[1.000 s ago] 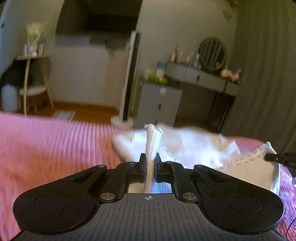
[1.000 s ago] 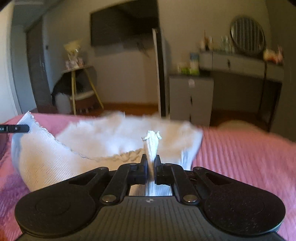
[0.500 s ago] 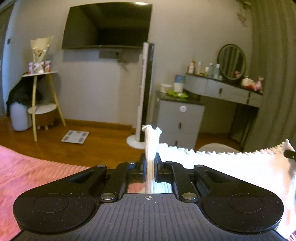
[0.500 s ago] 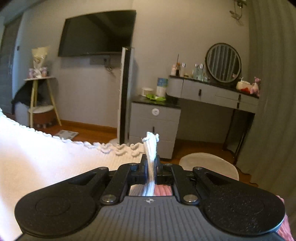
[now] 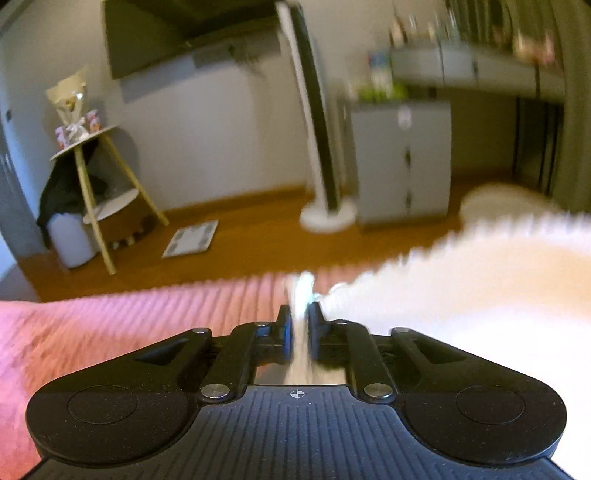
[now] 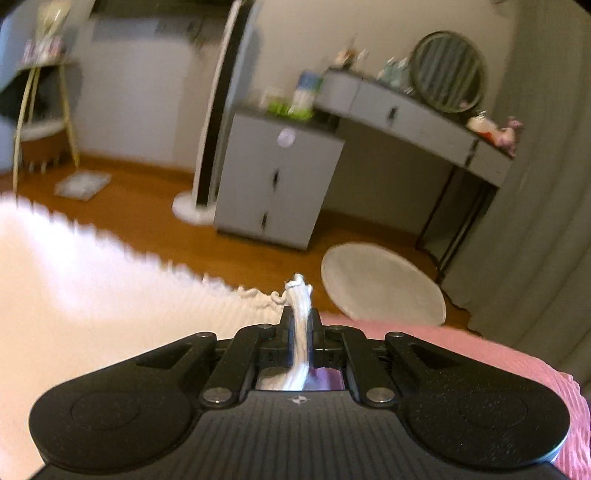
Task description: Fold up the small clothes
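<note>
Two grippers hold one white garment (image 5: pixel 480 280) stretched sideways over the pink bedspread (image 5: pixel 110 325).
Left gripper (image 5: pixel 298 321) is opening, cloth between its jaws; right gripper (image 6: pixel 300 325) pinches the other corner; only its view shows the round rug (image 6: pixel 384 284).

White garment (image 5: pixel 480 280), edge scalloped, ribbed knit showing in the pinched strip (image 6: pixel 301 325). Pink bedspread (image 5: pixel 110 325), ribbed in fine lines. Black tongs on the left (image 5: pixel 298 321) and right (image 6: pixel 300 325), matte, with grooved stripes on the housings and silver rivets. Orange-brown wood floor (image 6: pixel 229 254). Pale grey cabinet (image 6: pixel 273 177) with dark handles and a round whitish sticker. Grey dresser (image 6: pixel 406 114), black legs. White round rug (image 6: pixel 380 284). White and black tower fan (image 5: pixel 317 129). Grey-white wall (image 5: pixel 207 129). Black TV (image 5: pixel 177 29). Yellow-legged shelf (image 5: pixel 92 173). Whitish scale (image 5: pixel 190 238). Grey-green curtain (image 6: pixel 543 203).
</note>
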The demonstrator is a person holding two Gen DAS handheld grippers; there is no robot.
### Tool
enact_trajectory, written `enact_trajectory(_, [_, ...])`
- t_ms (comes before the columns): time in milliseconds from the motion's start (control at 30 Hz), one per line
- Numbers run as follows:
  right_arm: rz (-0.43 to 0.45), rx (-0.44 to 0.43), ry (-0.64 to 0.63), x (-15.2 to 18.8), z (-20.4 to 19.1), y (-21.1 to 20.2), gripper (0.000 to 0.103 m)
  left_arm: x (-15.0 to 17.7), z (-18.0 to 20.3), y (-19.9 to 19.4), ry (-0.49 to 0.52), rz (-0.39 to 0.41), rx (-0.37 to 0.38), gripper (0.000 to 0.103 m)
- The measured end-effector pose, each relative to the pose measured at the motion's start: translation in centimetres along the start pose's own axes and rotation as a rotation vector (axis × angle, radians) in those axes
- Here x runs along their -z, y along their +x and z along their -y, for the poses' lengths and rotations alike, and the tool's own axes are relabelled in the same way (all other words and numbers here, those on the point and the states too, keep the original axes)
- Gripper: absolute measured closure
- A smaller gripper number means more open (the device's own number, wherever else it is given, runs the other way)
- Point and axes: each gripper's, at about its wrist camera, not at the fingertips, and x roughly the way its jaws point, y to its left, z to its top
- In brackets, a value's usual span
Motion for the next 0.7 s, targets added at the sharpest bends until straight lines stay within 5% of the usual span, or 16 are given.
enact_trajectory(100, [-0.002,0.011,-0.005,-0.1,-0.1,-0.5,0.094,0.2,-0.4,-1.5,0.001,0.028,-0.019,0.075])
enact_trajectory(200, [0.057,0.012,0.121,-0.3,1.7,-4.1,0.090,0.2,-2.0,-4.9,-0.078,0.060,0.022,0.063])
enact_trajectory(400, [0.168,-0.177,0.249,4.9,1.8,-14.5,0.089,3.0,-2.4,-12.0,-0.206,0.073,0.141,0.038])
enact_trajectory(600, [0.106,-0.163,0.306,10.7,0.1,-17.9,0.086,4.9,1.2,-13.8,-0.079,-0.002,0.153,0.035])
enact_trajectory(700, [0.078,-0.131,0.305,11.2,-0.1,-17.1,0.086,4.8,1.1,-14.0,-0.120,-0.026,0.161,0.031])
